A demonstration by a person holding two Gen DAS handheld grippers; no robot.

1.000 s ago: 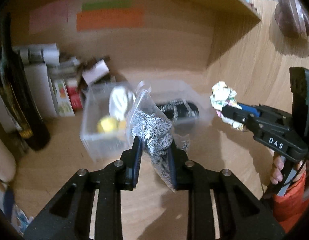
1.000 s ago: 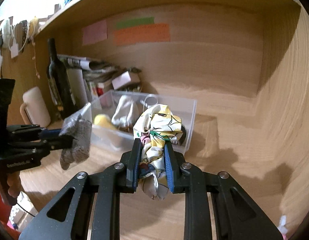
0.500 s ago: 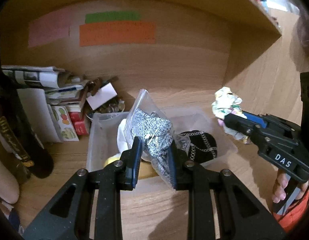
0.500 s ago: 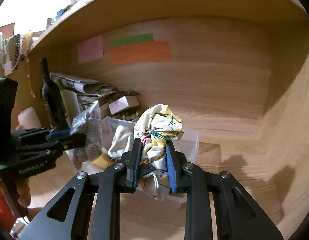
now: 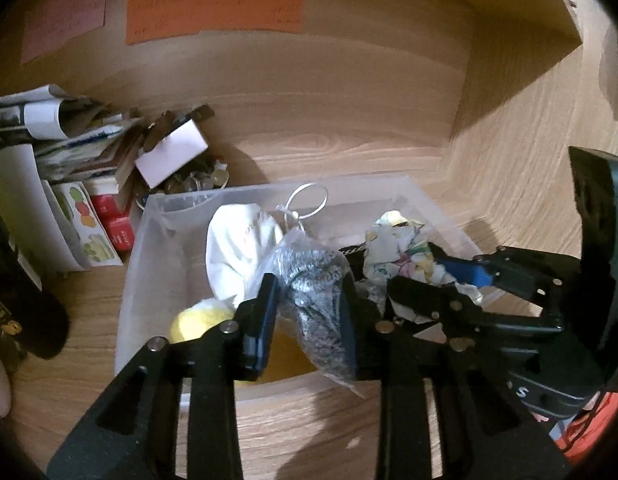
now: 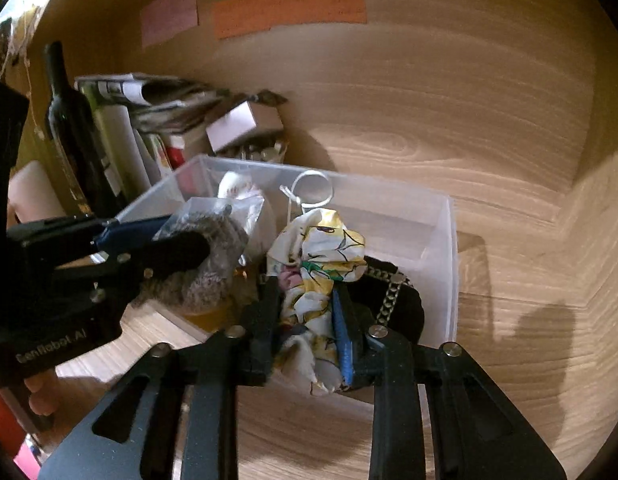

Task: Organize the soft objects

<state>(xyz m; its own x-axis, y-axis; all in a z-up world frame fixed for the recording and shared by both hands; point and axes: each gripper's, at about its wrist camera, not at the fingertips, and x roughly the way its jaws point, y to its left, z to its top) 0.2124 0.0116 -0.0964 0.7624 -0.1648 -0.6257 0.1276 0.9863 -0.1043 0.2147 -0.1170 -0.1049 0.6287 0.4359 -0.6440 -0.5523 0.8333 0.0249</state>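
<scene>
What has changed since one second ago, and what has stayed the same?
Both claws moved forward over the clear plastic bin. The left claw carried the bagged grey fabric above it, and the right claw carried the floral cloth. Both grips stayed shut; the bin and its contents did not move.

Bagged knit left of floral cloth, both over bin, bottle far left.

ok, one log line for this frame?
left gripper: shut on bagged grey knit | right gripper: shut on floral cloth | both over clear bin | not released
</scene>
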